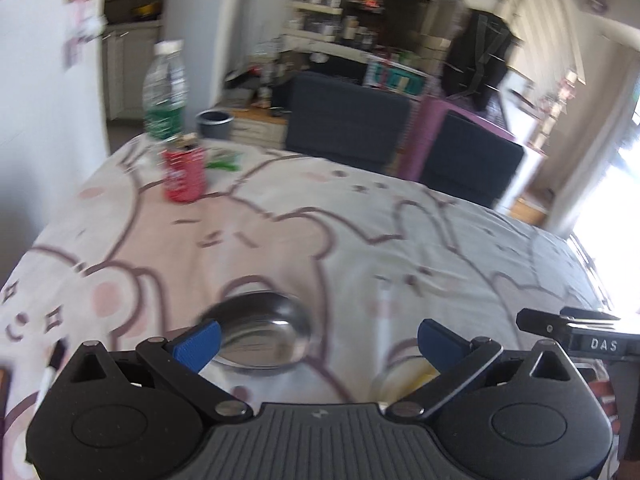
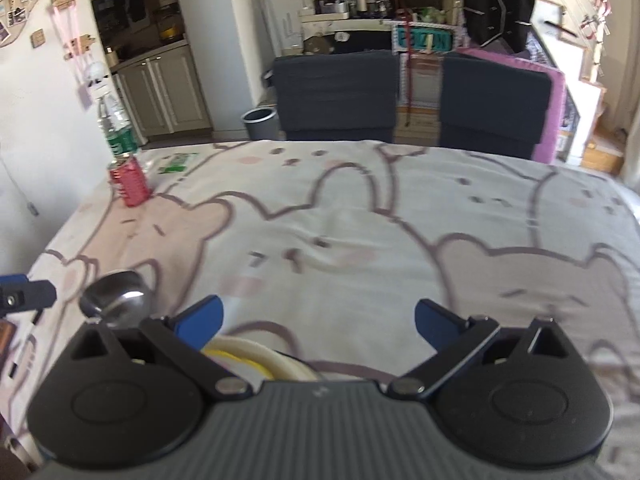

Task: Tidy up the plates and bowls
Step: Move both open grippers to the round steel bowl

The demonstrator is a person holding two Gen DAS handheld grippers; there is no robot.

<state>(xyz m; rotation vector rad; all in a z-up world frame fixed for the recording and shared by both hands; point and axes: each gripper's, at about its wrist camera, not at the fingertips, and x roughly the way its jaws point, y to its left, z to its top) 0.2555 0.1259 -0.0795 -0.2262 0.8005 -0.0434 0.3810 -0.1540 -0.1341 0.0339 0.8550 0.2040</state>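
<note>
My left gripper (image 1: 318,344) is spread wide, holding nothing, above the shiny round steel bowl (image 1: 262,334) on the bear-print tablecloth (image 1: 320,220). My right gripper (image 2: 318,320), equally wide and unladen, hovers over the cream-and-yellow plate (image 2: 260,356).

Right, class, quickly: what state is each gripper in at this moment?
Left gripper: open, holding nothing, shiny round steel bowl just ahead.
Right gripper: open, holding nothing.
</note>
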